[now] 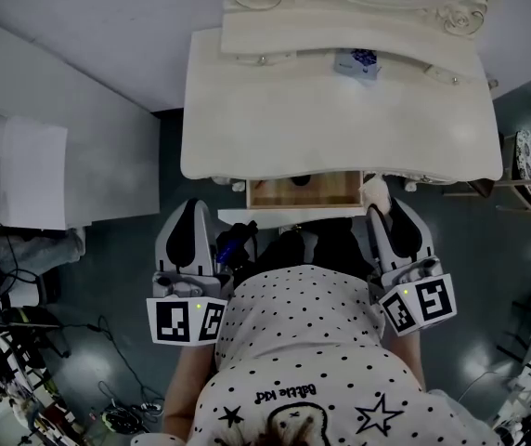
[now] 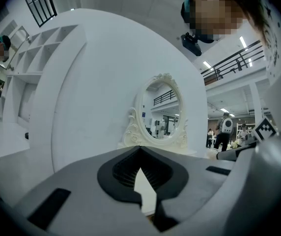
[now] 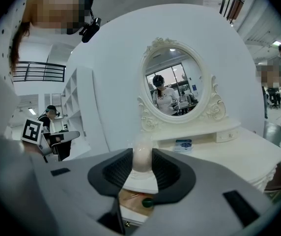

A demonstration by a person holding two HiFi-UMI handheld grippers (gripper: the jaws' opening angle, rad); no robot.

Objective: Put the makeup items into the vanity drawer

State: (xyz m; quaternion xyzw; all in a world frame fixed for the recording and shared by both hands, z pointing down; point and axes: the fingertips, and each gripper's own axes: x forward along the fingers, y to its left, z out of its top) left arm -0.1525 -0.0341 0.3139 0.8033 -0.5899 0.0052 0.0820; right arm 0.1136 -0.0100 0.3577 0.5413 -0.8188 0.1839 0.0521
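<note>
The white vanity [image 1: 340, 128] has its wooden drawer [image 1: 284, 193] pulled out, with a small dark item [image 1: 301, 181] inside. My right gripper [image 1: 382, 212] hangs just right of the drawer, shut on a pale egg-shaped makeup item [image 1: 374, 191]. In the right gripper view that item [image 3: 141, 156] stands upright between the pads [image 3: 116, 168], above the drawer [image 3: 130, 199] and a dark green round thing [image 3: 147, 202]. My left gripper [image 1: 191, 214] sits left of the drawer, in front of the vanity edge; in the left gripper view it [image 2: 140, 149] is shut and holds nothing.
A small blue-and-white box [image 1: 358, 63] lies on the vanity top under the oval mirror [image 3: 175, 85]. White shelving [image 1: 24, 170] stands at the left, with cables on the floor [image 1: 108, 360]. A patterned stool or chair [image 1: 528, 161] stands at the right.
</note>
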